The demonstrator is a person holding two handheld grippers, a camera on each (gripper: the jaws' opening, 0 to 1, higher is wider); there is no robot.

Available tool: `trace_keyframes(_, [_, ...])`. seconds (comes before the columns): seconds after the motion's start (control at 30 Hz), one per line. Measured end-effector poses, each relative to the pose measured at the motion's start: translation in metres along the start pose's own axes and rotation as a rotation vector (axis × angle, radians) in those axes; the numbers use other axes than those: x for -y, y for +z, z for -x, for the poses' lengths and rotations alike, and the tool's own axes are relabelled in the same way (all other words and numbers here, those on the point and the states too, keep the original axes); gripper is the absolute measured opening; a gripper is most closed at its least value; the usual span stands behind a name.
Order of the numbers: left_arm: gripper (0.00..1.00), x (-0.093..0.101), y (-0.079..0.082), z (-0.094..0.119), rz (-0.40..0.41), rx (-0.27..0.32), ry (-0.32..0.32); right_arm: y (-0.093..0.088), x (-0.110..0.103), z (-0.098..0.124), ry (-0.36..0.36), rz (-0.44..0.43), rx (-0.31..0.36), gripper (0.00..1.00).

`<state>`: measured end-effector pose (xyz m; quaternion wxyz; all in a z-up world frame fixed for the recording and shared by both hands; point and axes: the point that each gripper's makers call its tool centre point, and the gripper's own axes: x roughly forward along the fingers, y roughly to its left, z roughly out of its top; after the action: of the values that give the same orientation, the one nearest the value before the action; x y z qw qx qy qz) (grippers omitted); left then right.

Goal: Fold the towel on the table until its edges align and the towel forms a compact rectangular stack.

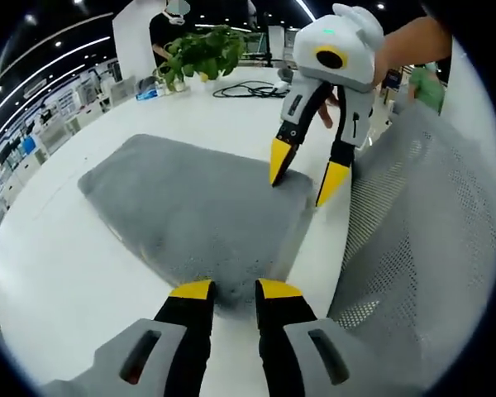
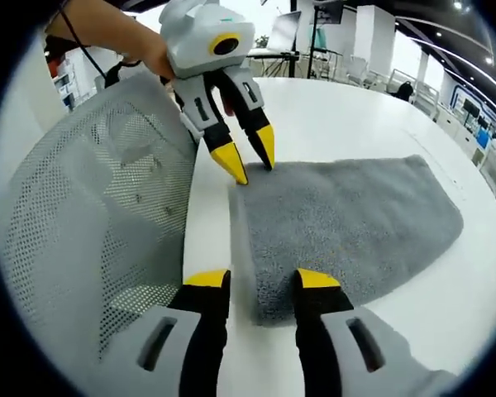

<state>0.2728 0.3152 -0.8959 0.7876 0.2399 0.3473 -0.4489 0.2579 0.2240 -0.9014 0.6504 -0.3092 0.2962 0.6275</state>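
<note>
Towel (image 1: 194,211) soft, limp (grey terry, probably light) on surface (image 1: 58,273); left tongs (image 1: 234,288) and right tongs (image 2: 260,279) both spread, straddling near-edge corners — pinch there.

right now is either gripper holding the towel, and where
Nothing is held. Both the left gripper and right gripper are open, each poised at a near corner of the grey towel.

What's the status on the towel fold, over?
Left gripper open at the towel's near corner. Right gripper open at the adjacent corner. Towel flat on the table, unfolded. Mesh chair back close beside the grippers.
</note>
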Motion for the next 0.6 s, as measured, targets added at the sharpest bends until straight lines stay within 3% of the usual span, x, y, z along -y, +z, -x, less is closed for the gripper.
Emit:
trace_keyframes(0.07, [0.26,0.003,-0.006,-0.003,-0.049,-0.046,0.001,-0.006,-0.002,-0.004,-0.003,0.015,-0.026,0.33])
trace_keyframes(0.23, [0.28,0.005,-0.008,-0.014,-0.129,-0.086,0.01,-0.011,0.0,-0.011,-0.044,0.023,-0.029,0.31])
trace_keyframes(0.3, [0.28,0.004,-0.007,-0.016,-0.137,-0.096,0.015,-0.011,0.005,-0.01,-0.077,0.112,-0.042,0.26])
trace_keyframes(0.37, [0.26,0.002,-0.008,-0.016,-0.14,-0.098,0.02,-0.012,0.007,-0.01,-0.077,0.057,-0.039,0.24])
trace_keyframes(0.6, [0.21,-0.004,-0.009,-0.016,-0.093,-0.081,0.04,-0.014,0.012,-0.01,-0.113,0.056,-0.029,0.14])
